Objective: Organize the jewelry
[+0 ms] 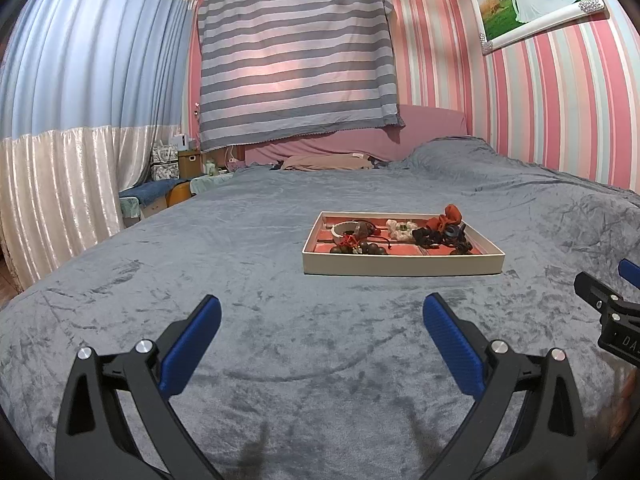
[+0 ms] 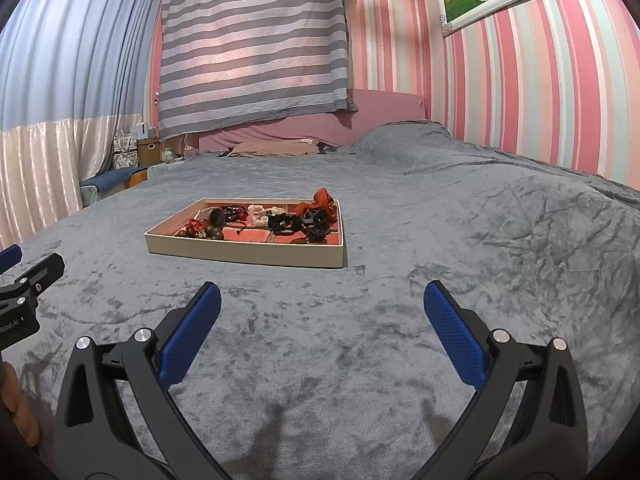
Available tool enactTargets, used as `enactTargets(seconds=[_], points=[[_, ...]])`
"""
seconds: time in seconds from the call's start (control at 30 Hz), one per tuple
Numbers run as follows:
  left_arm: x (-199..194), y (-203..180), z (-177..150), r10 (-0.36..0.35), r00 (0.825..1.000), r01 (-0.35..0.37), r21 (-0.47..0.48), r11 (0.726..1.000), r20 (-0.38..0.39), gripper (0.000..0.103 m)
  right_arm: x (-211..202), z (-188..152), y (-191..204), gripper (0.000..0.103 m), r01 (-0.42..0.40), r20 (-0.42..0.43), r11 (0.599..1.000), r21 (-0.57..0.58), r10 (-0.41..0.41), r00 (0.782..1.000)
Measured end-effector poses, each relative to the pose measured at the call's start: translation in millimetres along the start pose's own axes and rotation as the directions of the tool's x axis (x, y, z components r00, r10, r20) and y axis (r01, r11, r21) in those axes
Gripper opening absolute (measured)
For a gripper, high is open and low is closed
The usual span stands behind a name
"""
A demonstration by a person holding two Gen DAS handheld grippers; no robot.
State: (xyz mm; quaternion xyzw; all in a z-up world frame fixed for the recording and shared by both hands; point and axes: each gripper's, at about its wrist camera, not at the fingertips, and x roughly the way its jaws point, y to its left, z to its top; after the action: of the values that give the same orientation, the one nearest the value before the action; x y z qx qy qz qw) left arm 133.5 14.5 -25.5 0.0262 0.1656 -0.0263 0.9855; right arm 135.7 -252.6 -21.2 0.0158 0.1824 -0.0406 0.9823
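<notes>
A shallow cream tray (image 1: pixel 402 265) with a red lining lies on the grey bedspread (image 1: pixel 280 320). It holds a white bangle (image 1: pixel 340 229), dark wooden beads (image 1: pixel 370 248), a white scrunchie (image 1: pixel 398 228), black hair ties (image 1: pixel 430 236) and a red scrunchie (image 1: pixel 446 216). The tray also shows in the right wrist view (image 2: pixel 248 252), left of centre. My left gripper (image 1: pixel 322 322) is open and empty, well short of the tray. My right gripper (image 2: pixel 322 312) is open and empty, also short of the tray, to its right.
The bed runs back to a pink headboard (image 1: pixel 360 140) and a beige pillow (image 1: pixel 326 162). Boxes and a bag (image 1: pixel 166 160) stand by the curtain at the left. The striped wall (image 1: pixel 560 100) borders the bed at the right.
</notes>
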Motion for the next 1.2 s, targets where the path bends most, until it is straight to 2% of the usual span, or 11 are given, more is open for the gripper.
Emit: enactTargets(seconds=[1.2], points=[[1.1, 0.0, 0.3, -0.005, 1.000, 0.005, 0.005, 1.000, -0.008, 0.099, -0.3, -1.4, -0.3, 0.099, 0.002, -0.001, 1.000, 0.002, -0.002, 1.000]])
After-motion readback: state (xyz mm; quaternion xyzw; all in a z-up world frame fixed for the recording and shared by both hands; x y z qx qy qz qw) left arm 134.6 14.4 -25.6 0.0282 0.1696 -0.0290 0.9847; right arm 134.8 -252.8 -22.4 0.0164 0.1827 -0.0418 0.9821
